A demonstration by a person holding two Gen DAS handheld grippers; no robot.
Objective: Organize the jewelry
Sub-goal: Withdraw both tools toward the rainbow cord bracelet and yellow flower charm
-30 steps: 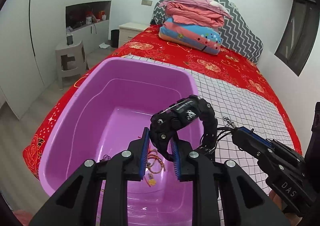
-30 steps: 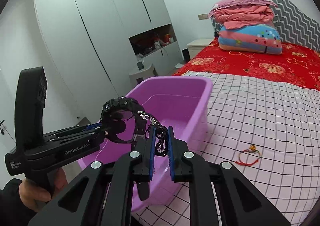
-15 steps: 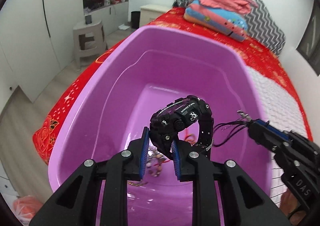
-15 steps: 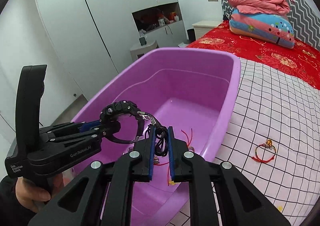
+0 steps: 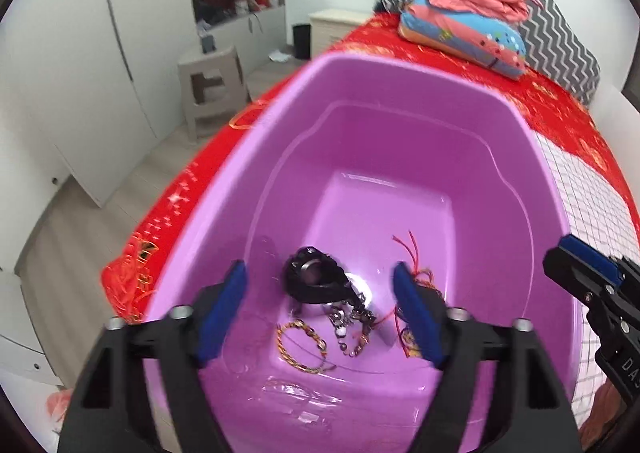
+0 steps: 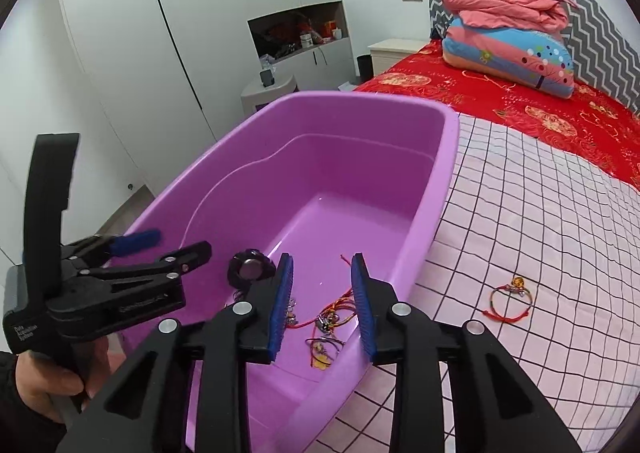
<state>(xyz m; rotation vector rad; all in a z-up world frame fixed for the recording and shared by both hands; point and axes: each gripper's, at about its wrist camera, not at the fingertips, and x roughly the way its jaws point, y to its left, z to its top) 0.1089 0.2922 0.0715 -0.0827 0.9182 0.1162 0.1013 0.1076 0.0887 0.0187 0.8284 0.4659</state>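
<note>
Your left gripper (image 5: 320, 305) hangs over the near end of the purple tub (image 5: 400, 73), its blue pads spread wide and holding nothing. Your right gripper (image 6: 322, 301) is beside it over the tub's near rim, jaws likewise parted and empty. On the tub floor between your left pads lies the black watch (image 5: 312, 279), on its side. Just in front of it sit a braided bangle (image 5: 298, 347), a beaded chain (image 5: 352, 327) and red cords (image 5: 408, 253), tangled close together. One red bracelet (image 6: 508, 303) lies outside on the checked sheet (image 6: 540, 213), well apart from the tub.
</note>
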